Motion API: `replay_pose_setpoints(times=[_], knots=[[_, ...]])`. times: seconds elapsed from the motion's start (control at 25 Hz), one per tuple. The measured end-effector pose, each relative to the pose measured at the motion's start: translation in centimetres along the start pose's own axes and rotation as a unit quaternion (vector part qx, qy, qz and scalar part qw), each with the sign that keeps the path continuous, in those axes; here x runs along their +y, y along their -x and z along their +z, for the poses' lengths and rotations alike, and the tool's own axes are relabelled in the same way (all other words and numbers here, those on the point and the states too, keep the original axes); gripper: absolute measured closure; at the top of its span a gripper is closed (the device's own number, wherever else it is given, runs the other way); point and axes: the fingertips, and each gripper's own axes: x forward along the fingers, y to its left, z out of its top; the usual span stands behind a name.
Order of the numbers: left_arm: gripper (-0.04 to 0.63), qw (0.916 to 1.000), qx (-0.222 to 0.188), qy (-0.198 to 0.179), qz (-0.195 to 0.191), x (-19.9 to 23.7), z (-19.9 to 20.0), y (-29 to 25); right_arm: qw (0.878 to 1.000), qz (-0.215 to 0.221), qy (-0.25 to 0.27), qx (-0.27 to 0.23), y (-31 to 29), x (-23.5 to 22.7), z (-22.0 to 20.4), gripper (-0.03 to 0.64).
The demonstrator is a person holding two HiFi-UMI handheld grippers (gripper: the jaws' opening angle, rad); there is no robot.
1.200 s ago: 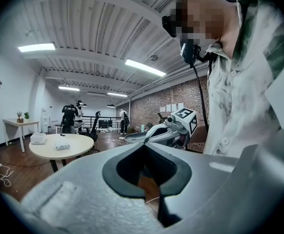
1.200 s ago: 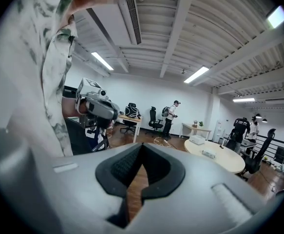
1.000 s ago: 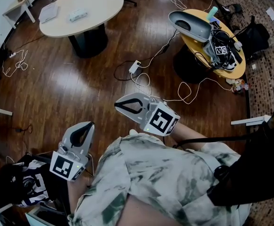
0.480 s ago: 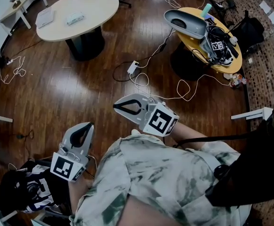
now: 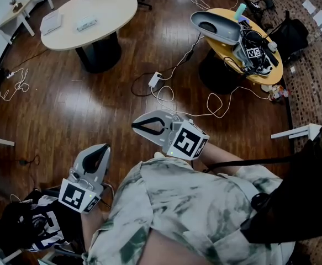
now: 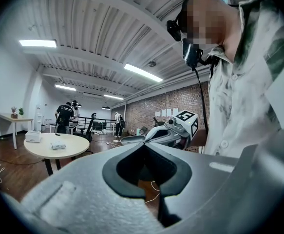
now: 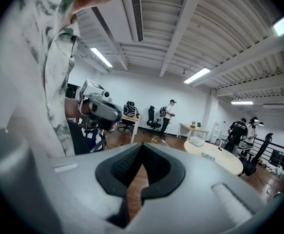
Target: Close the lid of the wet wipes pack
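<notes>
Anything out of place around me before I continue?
Loose white cables and a power strip sprawl over the wooden floor beside the yellow table, a likely trip hazard. The left gripper and right gripper are shut, empty.

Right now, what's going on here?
A person stands on the wooden floor, holding both grippers close to the body. The left claw and right claw are both shut on nothing. A small white item on the round white table across the room might be the wipes; too far to tell.
</notes>
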Motion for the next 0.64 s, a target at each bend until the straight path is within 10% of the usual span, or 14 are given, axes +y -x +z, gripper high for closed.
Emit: replay_pose_setpoints(times=[0.64], knots=[[0.594,0.9998,-0.009,-0.005,-0.016,-0.8,0.9,-2.0,1.000,-0.005,-0.007,0.001,1.0,-0.7,-0.1,0.609]])
